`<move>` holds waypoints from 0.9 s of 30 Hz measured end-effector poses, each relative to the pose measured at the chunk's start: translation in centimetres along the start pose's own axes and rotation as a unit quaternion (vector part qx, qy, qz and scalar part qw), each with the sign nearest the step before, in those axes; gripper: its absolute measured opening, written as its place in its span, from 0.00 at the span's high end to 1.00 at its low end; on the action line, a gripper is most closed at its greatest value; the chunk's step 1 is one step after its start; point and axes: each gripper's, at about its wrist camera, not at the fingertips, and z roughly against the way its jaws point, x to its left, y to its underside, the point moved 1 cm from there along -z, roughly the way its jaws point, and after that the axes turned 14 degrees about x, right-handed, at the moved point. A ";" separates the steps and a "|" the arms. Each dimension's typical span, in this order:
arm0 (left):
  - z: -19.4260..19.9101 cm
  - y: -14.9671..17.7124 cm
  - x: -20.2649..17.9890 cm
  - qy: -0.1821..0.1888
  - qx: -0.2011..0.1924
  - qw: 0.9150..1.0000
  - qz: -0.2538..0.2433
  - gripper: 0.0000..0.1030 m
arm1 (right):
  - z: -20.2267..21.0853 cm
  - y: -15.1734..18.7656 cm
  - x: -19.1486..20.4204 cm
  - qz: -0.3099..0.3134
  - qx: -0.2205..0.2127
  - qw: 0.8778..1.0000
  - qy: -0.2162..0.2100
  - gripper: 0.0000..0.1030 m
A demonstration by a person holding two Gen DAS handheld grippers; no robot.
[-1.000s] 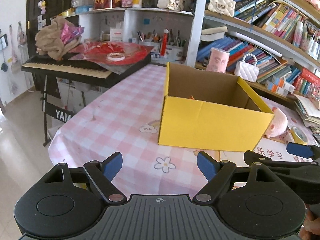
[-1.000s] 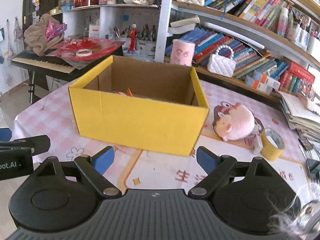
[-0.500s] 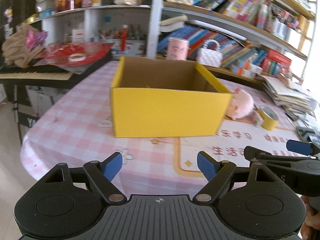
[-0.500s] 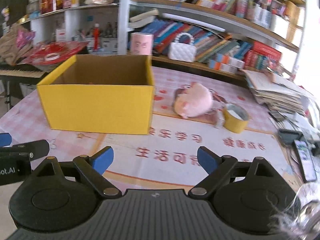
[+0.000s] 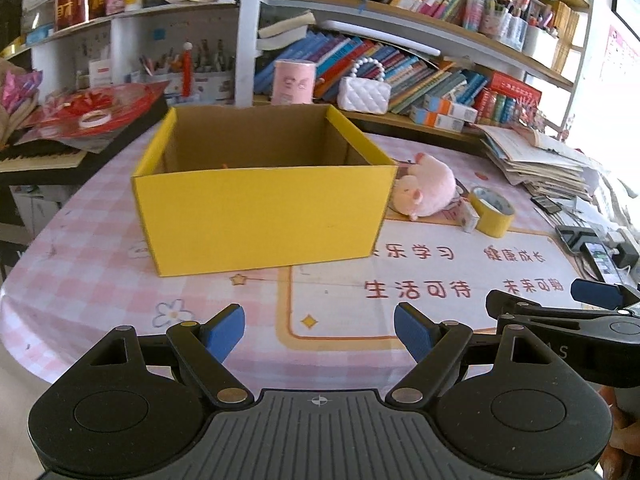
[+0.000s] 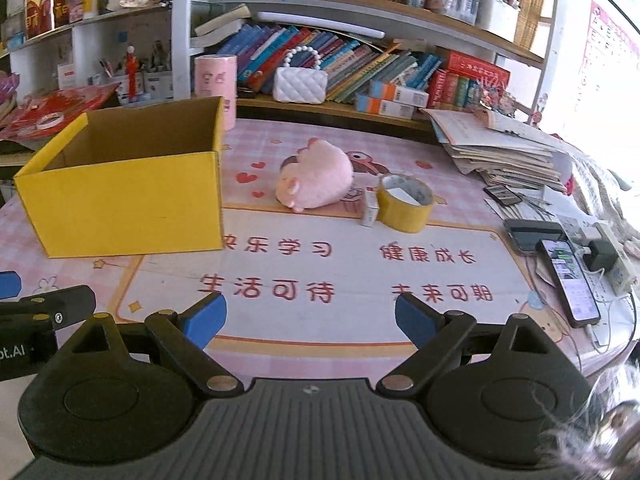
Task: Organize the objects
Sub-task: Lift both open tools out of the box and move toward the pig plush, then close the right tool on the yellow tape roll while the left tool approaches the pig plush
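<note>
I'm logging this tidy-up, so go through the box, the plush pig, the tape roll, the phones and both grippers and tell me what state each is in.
yellow box: open-topped, upright.
pink plush pig: lying on the table, outside the box.
yellow tape roll: lying flat beside a small white carton.
phone: screen lit.
second phone: screen dark.
left gripper: open, empty.
right gripper: open, empty.

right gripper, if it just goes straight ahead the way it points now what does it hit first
Probably the yellow roll of tape, with the pink plush pig just beside it. The open right gripper faces bare printed table mat before that; depth is uncertain.
</note>
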 end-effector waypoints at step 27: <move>-7.8 -6.6 -12.3 0.024 0.028 0.998 -0.047 0.19 | -6.6 -4.8 -12.7 -0.034 0.035 0.999 0.025 0.11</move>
